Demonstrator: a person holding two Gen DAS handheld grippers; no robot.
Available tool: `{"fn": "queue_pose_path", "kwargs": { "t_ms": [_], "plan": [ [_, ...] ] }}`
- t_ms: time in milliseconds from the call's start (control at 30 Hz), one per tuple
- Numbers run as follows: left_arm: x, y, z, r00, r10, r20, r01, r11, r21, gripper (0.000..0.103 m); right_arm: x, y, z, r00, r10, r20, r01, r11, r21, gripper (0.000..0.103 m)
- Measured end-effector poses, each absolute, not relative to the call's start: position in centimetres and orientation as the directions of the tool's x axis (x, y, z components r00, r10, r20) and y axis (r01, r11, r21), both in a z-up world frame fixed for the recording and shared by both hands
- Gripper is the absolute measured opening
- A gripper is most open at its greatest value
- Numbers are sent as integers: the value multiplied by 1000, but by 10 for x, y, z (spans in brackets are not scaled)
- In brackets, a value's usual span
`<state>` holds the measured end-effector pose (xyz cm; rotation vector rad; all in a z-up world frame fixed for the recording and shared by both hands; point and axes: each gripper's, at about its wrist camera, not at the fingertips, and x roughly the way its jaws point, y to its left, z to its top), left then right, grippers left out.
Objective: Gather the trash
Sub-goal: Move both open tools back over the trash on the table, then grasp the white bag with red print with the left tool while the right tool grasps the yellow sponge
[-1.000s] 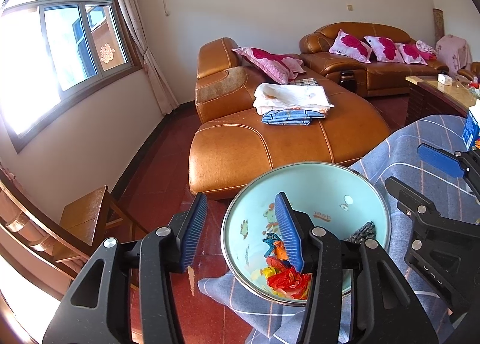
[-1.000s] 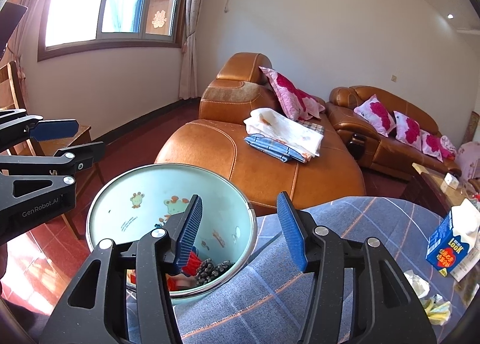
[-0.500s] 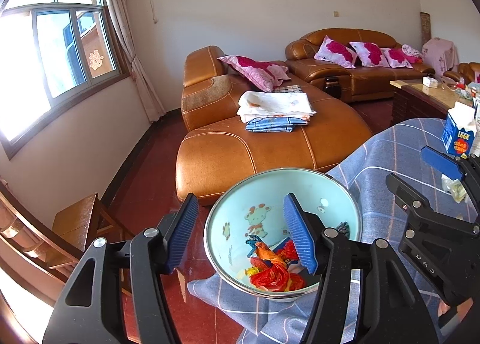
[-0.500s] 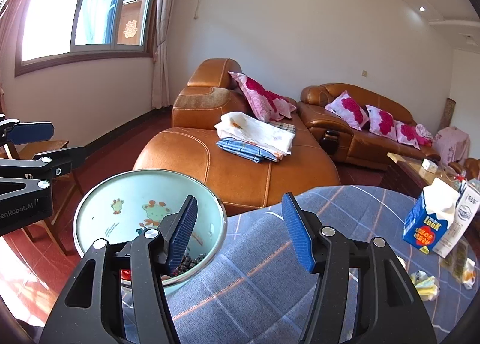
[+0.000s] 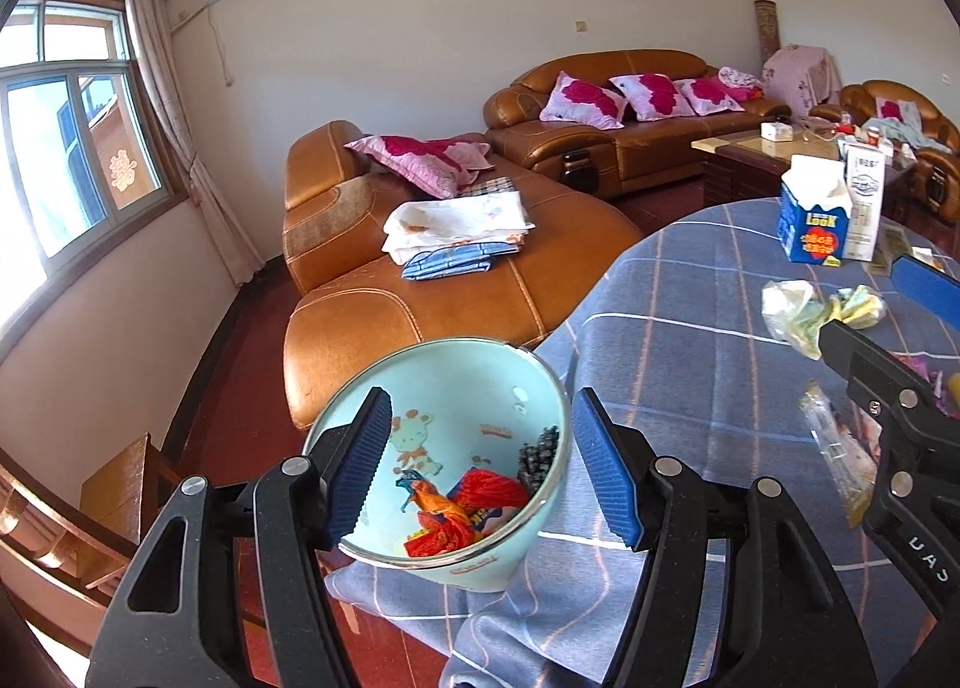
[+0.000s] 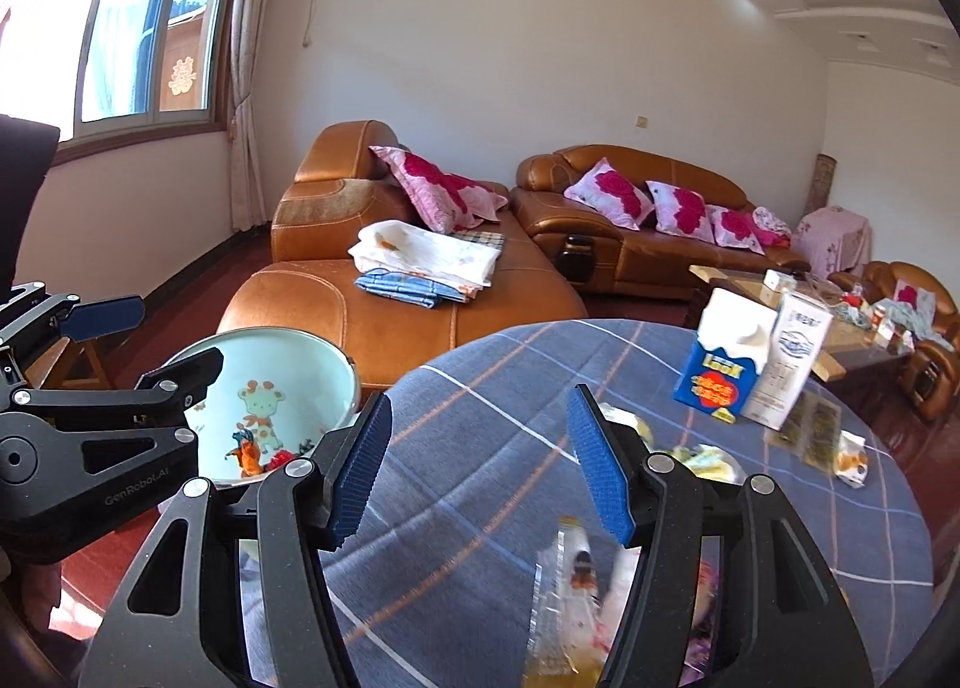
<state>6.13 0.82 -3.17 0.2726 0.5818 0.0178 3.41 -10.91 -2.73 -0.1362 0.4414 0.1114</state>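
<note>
Both grippers, left (image 5: 480, 472) and right (image 6: 480, 466), have just been opening and grip nothing; the bowl (image 5: 528, 532) of wrappers (image 5: 474, 514) sits just left of them.

The clear wrapper (image 6: 570, 598) is blurred – its print unreadable – and the right gripper's (image 5: 900, 388) body partly hides it.

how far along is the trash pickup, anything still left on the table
Partly done. The pale blue basin at the table edge already holds red wrappers and a dark scrap. Nothing is in hand: the left hand-held gripper and right hand-held gripper have just been opening, with nothing between their jaws. Left: the crumpled yellow wrapper, clear packet and two cartons on the checked tablecloth.
</note>
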Motion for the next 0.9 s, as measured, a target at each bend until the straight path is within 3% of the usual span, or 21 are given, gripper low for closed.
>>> {"fn": "queue_pose_path", "kwargs": {
  "t_ms": [133, 500, 900],
  "plan": [
    [53, -26, -30, 844, 34, -535, 132, 954, 269, 63, 10, -145, -24, 902, -24, -432, -32, 992, -122, 67],
    [34, -116, -52, 814, -102, -571, 324, 897, 301, 66, -27, -256, -51, 813, -272, -514, 256, 961, -104, 67],
    [29, -175, -95, 747, -154, -647, 446, 838, 315, 66, -36, -314, -86, 704, -337, -626, 382, 922, -67, 67]
  ]
}}
